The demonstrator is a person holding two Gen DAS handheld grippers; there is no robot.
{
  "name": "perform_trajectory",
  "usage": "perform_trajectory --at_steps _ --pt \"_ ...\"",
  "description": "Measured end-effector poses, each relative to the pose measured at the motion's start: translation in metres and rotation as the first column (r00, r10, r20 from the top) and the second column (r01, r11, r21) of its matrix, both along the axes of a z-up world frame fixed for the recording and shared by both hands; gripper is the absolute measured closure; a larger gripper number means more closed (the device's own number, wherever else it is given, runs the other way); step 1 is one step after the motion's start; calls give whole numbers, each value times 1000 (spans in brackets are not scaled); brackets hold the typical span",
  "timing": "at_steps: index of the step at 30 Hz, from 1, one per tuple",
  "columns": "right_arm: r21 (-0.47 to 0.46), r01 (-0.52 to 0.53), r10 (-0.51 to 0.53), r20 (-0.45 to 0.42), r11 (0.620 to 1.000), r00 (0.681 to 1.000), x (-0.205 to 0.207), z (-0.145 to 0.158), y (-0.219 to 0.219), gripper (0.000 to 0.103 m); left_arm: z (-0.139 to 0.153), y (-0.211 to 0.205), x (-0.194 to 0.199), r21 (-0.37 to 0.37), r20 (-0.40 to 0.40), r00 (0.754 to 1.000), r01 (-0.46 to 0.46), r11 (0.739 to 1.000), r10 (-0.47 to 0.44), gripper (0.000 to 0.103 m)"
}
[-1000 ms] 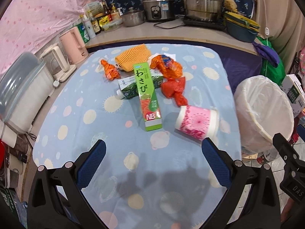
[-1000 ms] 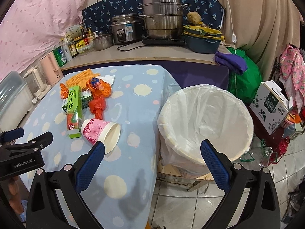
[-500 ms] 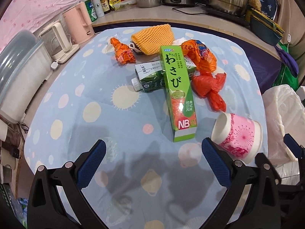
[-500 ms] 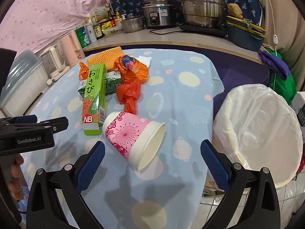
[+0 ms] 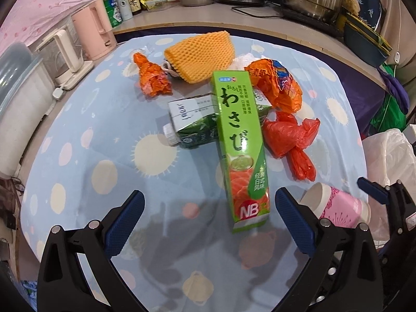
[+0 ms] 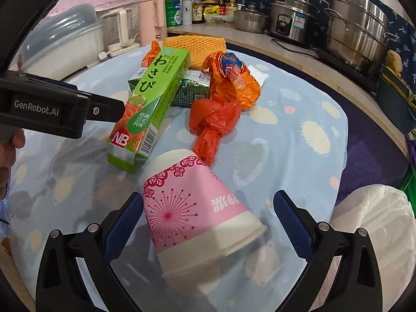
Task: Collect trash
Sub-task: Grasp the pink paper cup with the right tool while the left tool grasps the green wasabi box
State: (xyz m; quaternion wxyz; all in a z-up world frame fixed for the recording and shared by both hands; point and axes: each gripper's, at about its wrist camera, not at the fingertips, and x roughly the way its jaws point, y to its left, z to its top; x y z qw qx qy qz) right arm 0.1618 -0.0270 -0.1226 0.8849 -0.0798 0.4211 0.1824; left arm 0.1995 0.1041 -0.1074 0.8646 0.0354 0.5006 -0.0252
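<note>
Between the right gripper's (image 6: pixel 208 215) wide-spread fingers lies the pink paper cup (image 6: pixel 193 210), on its side; the wasabi box (image 6: pixel 149 104) sits at eleven o'clock. Left gripper (image 5: pixel 208 215) gapes wide, empty.

Your tablecloth (image 5: pixel 78 156) looks like matt printed cloth; wasabi box (image 5: pixel 240 150) is glossy card; pink cup (image 6: pixel 192 208) smooth paper (slight sheen); red bag (image 5: pixel 291 137) crinkled shiny plastic; yellow fruit net (image 5: pixel 202 52) rough foam mesh; steamer pot (image 6: pixel 356 31) polished metal
</note>
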Motion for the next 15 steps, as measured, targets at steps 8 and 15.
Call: perform_trajectory --at_steps 8,15 --pt "64 37 -34 -44 997 998 1 -8 -5 18 -21 -5 21 -20 -37 999 -8 1000 7 7" --pt "103 120 -116 -48 987 992 -10 -1 -10 19 -28 -9 24 -36 -33 999 9 999 -10 21"
